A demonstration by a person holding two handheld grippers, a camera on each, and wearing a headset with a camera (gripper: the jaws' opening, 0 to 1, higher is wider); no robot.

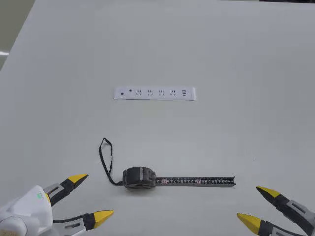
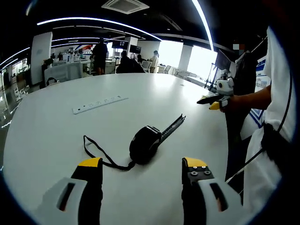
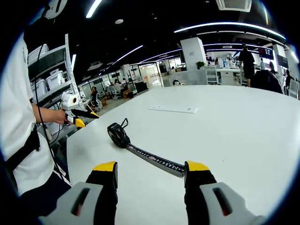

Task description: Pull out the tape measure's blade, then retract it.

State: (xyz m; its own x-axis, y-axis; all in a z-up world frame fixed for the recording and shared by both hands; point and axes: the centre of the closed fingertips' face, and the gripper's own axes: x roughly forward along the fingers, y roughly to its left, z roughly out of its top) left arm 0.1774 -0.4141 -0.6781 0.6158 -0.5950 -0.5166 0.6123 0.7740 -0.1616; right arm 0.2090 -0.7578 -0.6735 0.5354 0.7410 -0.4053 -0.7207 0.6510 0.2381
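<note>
Lying extended, blade (image 1: 196,181) juts from the dark tape measure (image 1: 139,177).

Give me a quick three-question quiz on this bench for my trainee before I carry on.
1. True or false: the blade is partly pulled out of the tape measure case.
2. What lies beyond the case, farther from the person? A) a power strip B) a screwdriver C) a notebook
3. Fill in: the left gripper and the right gripper each hold nothing, jaws ____.
Key: 1 true; 2 A; 3 open.
</note>
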